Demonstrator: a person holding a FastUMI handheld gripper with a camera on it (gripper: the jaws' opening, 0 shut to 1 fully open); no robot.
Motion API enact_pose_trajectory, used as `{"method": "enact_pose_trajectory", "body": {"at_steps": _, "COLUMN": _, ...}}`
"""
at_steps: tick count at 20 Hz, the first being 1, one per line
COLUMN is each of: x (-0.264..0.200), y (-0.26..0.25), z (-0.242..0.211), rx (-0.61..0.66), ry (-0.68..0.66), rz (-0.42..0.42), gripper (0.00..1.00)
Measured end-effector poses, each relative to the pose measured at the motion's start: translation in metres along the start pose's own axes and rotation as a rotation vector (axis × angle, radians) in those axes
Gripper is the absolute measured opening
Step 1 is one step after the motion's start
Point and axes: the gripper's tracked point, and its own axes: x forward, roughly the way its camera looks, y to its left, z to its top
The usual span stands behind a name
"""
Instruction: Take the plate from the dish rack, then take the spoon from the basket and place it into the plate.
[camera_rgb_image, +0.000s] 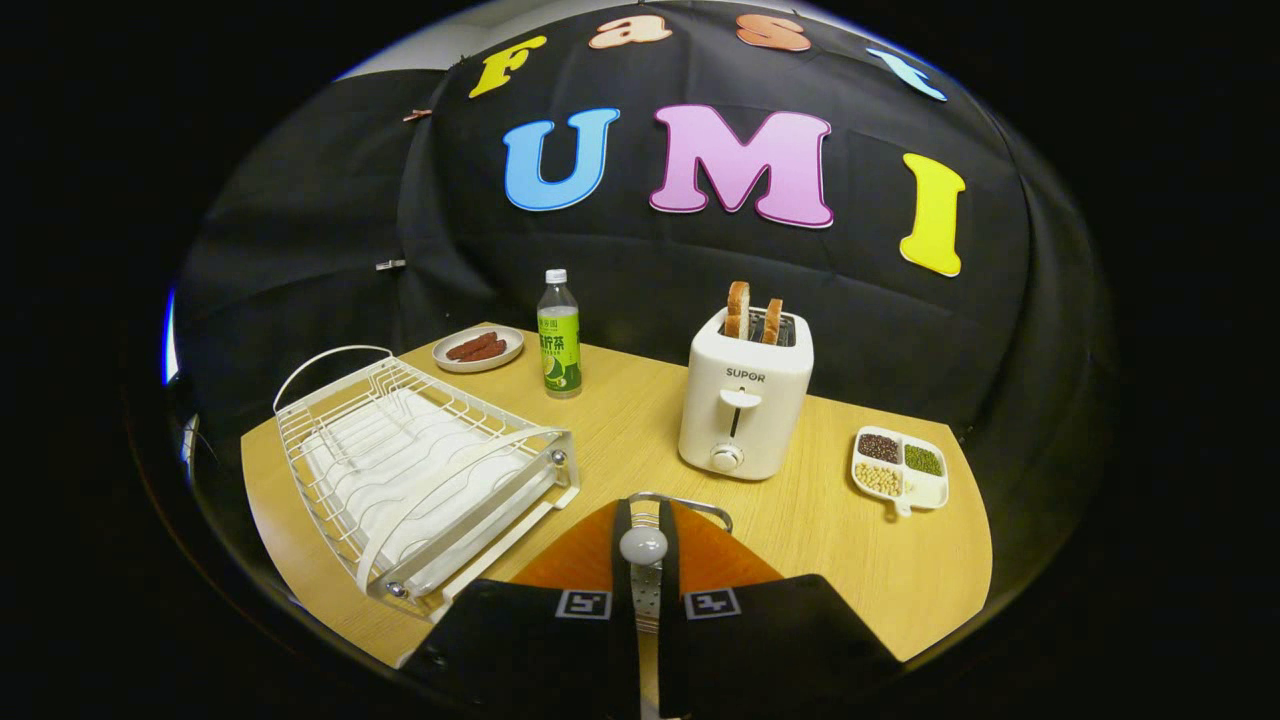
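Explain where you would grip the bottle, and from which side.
I would grip the bottle around its body, below the cap, coming level from the front: it stands upright, round and slim, with bare table before it. The gripper is shut on the spoon, so set that down first.

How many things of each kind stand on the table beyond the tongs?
Dish rack: 1
Bottle: 1
Toaster: 1
Bread slices: 2
Sausage plate: 1
Divided bean dish: 1
Total: 7
The tongs grip a spoon over the orange plate.
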Motion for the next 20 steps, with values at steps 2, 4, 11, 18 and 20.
{"method": "enact_pose_trajectory", "body": {"at_steps": 2, "x": -0.007, "y": -0.005, "z": 0.012, "rx": -0.001, "ry": -0.021, "rz": -0.003, "gripper": 0.12}}
{"method": "enact_pose_trajectory", "body": {"at_steps": 4, "x": -0.018, "y": -0.009, "z": 0.025, "rx": 0.017, "ry": -0.039, "rz": 0.000, "gripper": 0.11}}
{"method": "enact_pose_trajectory", "body": {"at_steps": 11, "x": -0.078, "y": -0.022, "z": 0.077, "rx": 0.075, "ry": -0.134, "rz": 0.052, "gripper": 0.11}}
{"method": "enact_pose_trajectory", "body": {"at_steps": 18, "x": -0.143, "y": -0.004, "z": 0.069, "rx": 0.089, "ry": -0.136, "rz": 0.189, "gripper": 0.12}}
{"method": "enact_pose_trajectory", "body": {"at_steps": 20, "x": -0.153, "y": 0.003, "z": 0.060, "rx": 0.092, "ry": -0.130, "rz": 0.221, "gripper": 0.11}}
